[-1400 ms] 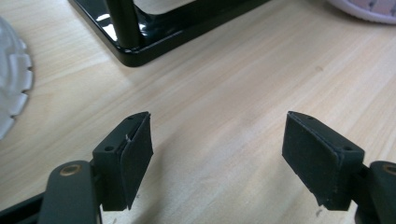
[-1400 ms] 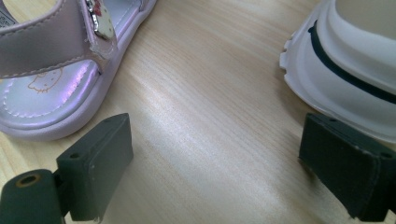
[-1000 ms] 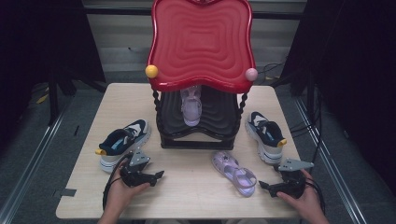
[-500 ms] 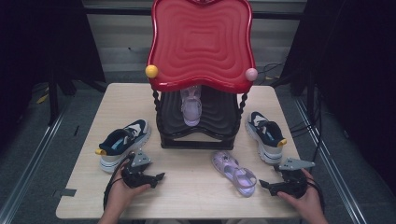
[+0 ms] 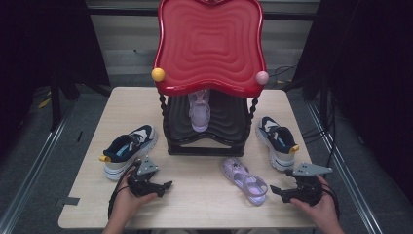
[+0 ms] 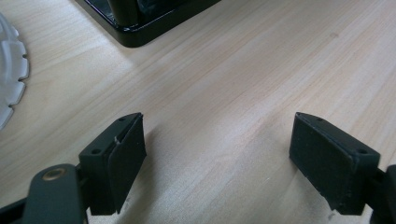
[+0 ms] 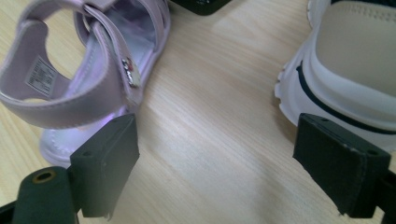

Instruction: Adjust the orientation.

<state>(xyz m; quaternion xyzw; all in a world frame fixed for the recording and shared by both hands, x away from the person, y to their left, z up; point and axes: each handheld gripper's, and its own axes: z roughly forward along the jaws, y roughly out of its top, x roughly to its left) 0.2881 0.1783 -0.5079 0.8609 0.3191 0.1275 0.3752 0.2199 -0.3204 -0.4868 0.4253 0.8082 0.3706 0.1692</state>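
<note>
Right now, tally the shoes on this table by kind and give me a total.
Sneakers: 2, one left of the rack, one right of it.
Purple sandals: 2, one on the rack's lower shelf, one on the table in front.
Total: 4 shoes.

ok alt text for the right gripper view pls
The right gripper, jaws open and holding nothing, hovers low over a light wooden table. A lilac strappy sandal lies just beyond its left jaw, and the white heel of a navy-trimmed sneaker sits beyond its right jaw.
</note>
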